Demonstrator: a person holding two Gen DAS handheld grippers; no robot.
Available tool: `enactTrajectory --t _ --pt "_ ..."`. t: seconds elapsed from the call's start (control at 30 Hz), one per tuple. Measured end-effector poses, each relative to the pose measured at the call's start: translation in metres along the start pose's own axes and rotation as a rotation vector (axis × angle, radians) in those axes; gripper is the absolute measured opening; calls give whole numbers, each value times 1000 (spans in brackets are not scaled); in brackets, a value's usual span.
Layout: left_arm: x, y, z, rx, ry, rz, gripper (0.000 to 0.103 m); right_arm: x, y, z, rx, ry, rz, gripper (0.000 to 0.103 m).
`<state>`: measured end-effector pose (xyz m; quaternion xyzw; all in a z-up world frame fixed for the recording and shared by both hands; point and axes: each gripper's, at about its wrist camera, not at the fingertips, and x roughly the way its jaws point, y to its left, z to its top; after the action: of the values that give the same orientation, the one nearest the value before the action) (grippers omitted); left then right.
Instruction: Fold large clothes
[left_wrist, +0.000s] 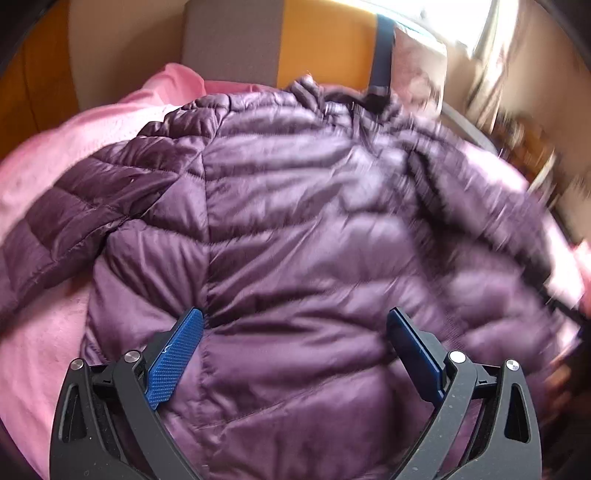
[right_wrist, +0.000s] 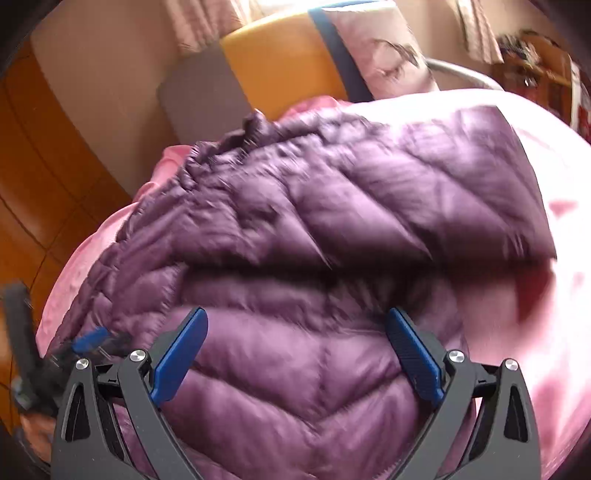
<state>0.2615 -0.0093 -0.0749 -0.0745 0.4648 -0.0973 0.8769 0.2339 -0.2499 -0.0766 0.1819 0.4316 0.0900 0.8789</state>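
Left gripper (left_wrist: 295, 325) and right gripper (right_wrist: 297, 325), each spread wide and holding nothing, poised over the hem end of a purple quilted jacket (left_wrist: 314, 221). The jacket lies on a pink blanket (left_wrist: 48, 177) covering the bed, its long axis running from both grippers toward the collar (left_wrist: 314, 92) at 12 o'clock. One sleeve (right_wrist: 424, 177) lies folded across the body toward 1 o'clock of the right gripper; the other sleeve (left_wrist: 74, 221), at 10 o'clock of the left gripper, appears unfolded and nearer that hand.
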Motion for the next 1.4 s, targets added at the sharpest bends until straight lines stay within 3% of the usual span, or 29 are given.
enactTrajectory --t 0.1,0.2,0.4,0.5,0.57,0.63,0.77,0.87,1.0,1.2,1.4 --pt "-5 -9 20 -20 -24 -107 98 -1 -4 -8 6 -19 19 99" --pt "6 -33 44 20 -2 -200 84 4 -5 -9 9 -23 32 101" --pt "54 -71 76 3 88 -279 82 1 -13 -15 35 -41 72 101" --pt "79 -80 83 -17 152 -283 58 2 -15 -15 41 -47 82 101" --pt "88 -84 85 -12 175 -315 21 1 -15 -15 39 -48 81 101" --pt "81 -85 88 -28 152 -338 10 0 -16 -16 44 -50 89 101" --pt "43 -69 111 -75 32 -396 8 -3 -19 -13 60 -45 107 101" --pt "9 -46 126 -107 -59 -398 8 -5 -26 -4 113 -44 145 101" --pt "-19 -10 136 -134 -141 -341 8 -8 -36 2 163 -55 164 101" --pt "-17 46 126 -200 -123 -253 8 -18 -35 6 161 -70 159 101" --pt "-5 60 106 -217 -91 -243 8 -41 -27 27 120 -129 152 101"
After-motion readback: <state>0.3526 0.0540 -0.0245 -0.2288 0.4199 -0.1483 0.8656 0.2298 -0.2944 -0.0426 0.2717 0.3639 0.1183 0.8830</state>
